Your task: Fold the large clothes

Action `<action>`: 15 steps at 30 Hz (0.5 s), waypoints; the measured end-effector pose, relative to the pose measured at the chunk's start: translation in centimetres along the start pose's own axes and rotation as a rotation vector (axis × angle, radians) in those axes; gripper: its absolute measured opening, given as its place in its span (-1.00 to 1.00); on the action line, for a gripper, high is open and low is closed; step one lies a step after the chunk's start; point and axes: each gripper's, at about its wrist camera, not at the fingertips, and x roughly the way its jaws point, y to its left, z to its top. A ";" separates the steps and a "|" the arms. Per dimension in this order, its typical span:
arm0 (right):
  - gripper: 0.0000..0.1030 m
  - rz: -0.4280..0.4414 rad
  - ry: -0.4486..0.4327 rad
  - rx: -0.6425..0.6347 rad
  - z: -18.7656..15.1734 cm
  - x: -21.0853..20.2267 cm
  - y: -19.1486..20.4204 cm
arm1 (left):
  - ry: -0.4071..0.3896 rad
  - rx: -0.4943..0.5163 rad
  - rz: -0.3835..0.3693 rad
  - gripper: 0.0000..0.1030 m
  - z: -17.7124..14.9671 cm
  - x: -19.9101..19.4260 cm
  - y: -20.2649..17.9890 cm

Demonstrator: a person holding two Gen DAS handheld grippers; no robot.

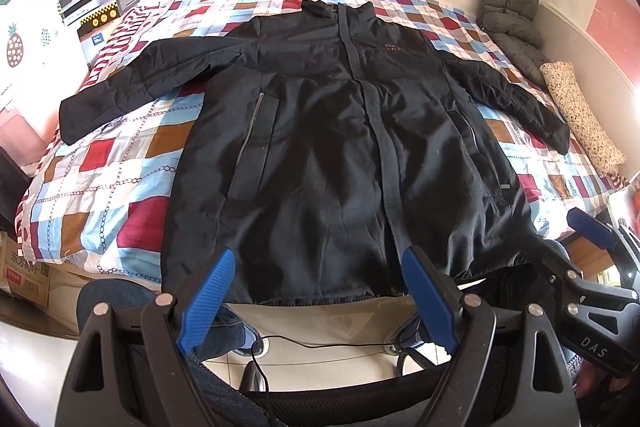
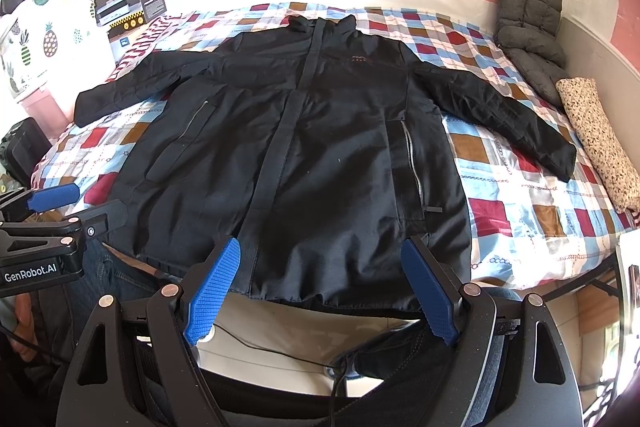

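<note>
Left wrist view shows a black padded jacket [image 1: 328,147] spread flat, front up, sleeves out, on a checked bedsheet [image 1: 120,155]; its hem overhangs the bed edge. Left gripper [image 1: 320,301] and right gripper [image 2: 320,291] hover spread wide, holding nothing. Floor below is partly hidden.
</note>
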 end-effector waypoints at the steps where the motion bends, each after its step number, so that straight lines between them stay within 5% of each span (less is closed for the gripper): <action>1: 0.61 0.000 0.000 -0.001 0.1 -0.1 0.1 | 0.001 0.000 -0.001 0.69 0.0 0.0 0.0; 15: 0.61 0.002 -0.004 -0.006 0.4 -0.1 0.2 | 0.006 -0.008 -0.008 0.69 0.0 1.0 0.2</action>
